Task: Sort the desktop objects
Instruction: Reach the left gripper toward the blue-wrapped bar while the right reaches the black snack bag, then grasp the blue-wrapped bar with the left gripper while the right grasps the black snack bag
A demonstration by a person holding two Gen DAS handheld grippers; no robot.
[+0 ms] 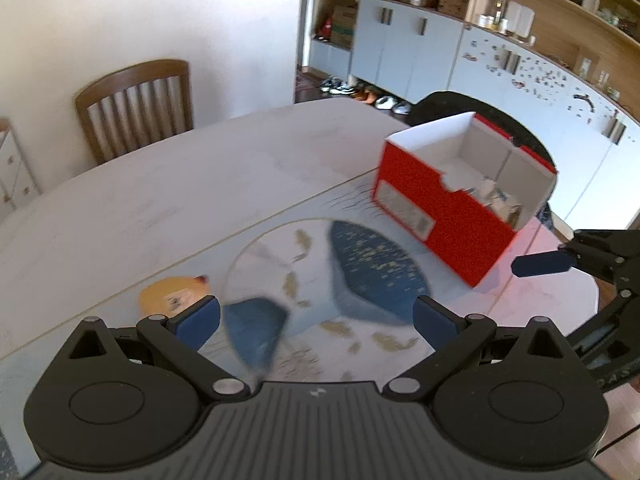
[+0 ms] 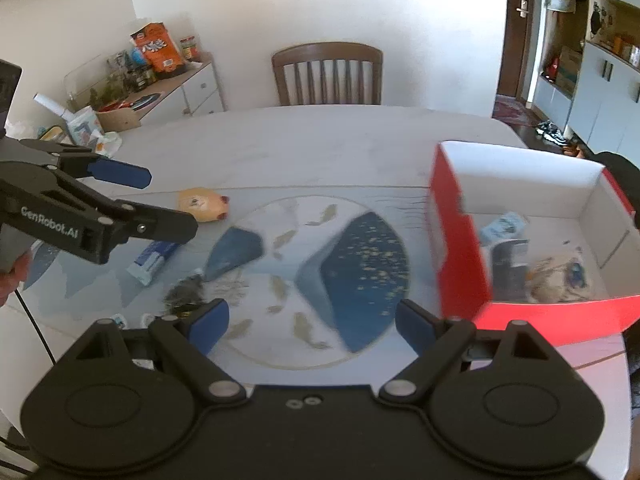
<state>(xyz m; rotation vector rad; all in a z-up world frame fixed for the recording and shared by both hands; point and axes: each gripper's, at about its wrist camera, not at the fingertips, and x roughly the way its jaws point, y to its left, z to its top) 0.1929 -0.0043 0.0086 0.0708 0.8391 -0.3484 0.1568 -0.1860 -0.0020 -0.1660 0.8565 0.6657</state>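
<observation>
both grippers are wide open and empty, and the blue-white tube point(image 2: 154, 261) lies left of centre in the right wrist view, slanting up-right, right under the left gripper point(image 2: 168, 200), so left's closer, red box point(image 2: 460, 240) far right.

The left gripper point(image 2: 160, 204) has white letters on its black arm — they say "GenRobot.AI". The red box point(image 1: 444, 216), to the right of that gripper, has a label on its side — too blurry to read. No other words can be read.
</observation>
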